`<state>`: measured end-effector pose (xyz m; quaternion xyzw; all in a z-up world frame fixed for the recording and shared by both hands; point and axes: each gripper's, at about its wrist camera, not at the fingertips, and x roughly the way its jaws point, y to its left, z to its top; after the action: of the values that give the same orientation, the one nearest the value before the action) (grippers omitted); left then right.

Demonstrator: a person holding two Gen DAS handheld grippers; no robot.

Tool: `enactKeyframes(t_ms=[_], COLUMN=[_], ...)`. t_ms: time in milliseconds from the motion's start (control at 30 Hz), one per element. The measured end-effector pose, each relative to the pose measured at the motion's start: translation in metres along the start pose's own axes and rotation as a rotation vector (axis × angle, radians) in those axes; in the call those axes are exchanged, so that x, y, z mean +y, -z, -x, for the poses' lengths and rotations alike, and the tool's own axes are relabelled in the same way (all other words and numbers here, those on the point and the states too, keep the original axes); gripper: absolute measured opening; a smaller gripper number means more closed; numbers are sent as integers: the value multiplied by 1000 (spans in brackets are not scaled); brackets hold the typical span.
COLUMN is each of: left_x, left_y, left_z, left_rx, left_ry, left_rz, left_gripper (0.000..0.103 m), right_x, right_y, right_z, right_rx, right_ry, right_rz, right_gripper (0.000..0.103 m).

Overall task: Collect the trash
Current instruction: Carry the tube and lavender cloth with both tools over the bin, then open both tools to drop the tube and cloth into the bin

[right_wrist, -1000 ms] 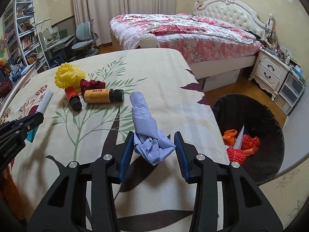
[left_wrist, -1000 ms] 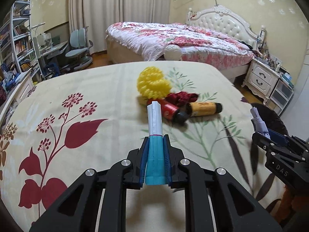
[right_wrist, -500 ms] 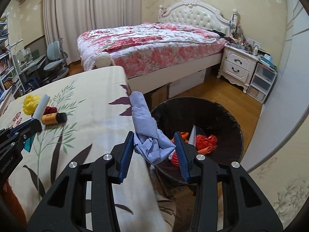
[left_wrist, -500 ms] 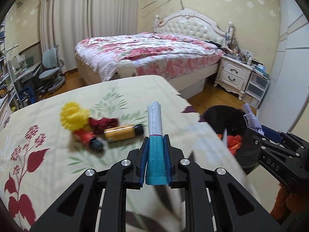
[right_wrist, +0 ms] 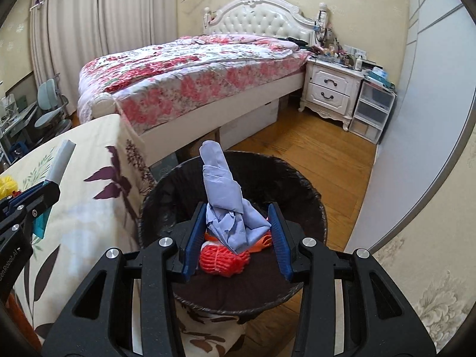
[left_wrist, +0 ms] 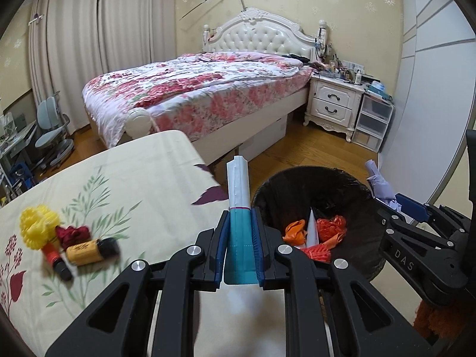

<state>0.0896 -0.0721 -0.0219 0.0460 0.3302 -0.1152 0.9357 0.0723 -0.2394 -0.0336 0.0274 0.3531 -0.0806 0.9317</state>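
Note:
My left gripper (left_wrist: 240, 247) is shut on a teal and white tube (left_wrist: 239, 205), held upright near the table's right edge, beside the black trash bin (left_wrist: 351, 190). My right gripper (right_wrist: 235, 235) is shut on a crumpled pale blue paper (right_wrist: 226, 199) and holds it above the bin's (right_wrist: 184, 178) opening. Orange and red trash (right_wrist: 223, 258) lies inside the bin. In the left wrist view the right gripper (left_wrist: 395, 205) shows at the bin's far right rim. In the right wrist view the left gripper (right_wrist: 44, 196) shows at the left edge.
On the flowered tablecloth (left_wrist: 134, 178) lie a yellow ball (left_wrist: 37, 229), a dark red scrap (left_wrist: 73, 233), a brown bottle (left_wrist: 89, 248) and a red tube (left_wrist: 55, 260). A bed (left_wrist: 193, 92), a nightstand (left_wrist: 336, 104) and plastic drawers (left_wrist: 372, 122) stand behind on the wooden floor.
Both grippers have swung right, away from the table's middle. The right gripper now holds the blue paper over the bin, and the left one has come to the table's edge beside it.

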Motion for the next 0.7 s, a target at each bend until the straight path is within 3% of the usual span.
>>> enactKeyframes(t_ms=[433,700], left_x=[-39,-49], left_y=[-20,-27], left_z=[-60,-72], left_rx=[64,72], left_ry=[12,10], left_rz=[-33,-60], left_gripper=[18,22], right_x=[-25,-32], right_y=[-8,-9], right_z=[-38,-49], right_rx=[32,40], right_ry=[26,46], right_rz=[-46,-66], right_gripper=[41,44])
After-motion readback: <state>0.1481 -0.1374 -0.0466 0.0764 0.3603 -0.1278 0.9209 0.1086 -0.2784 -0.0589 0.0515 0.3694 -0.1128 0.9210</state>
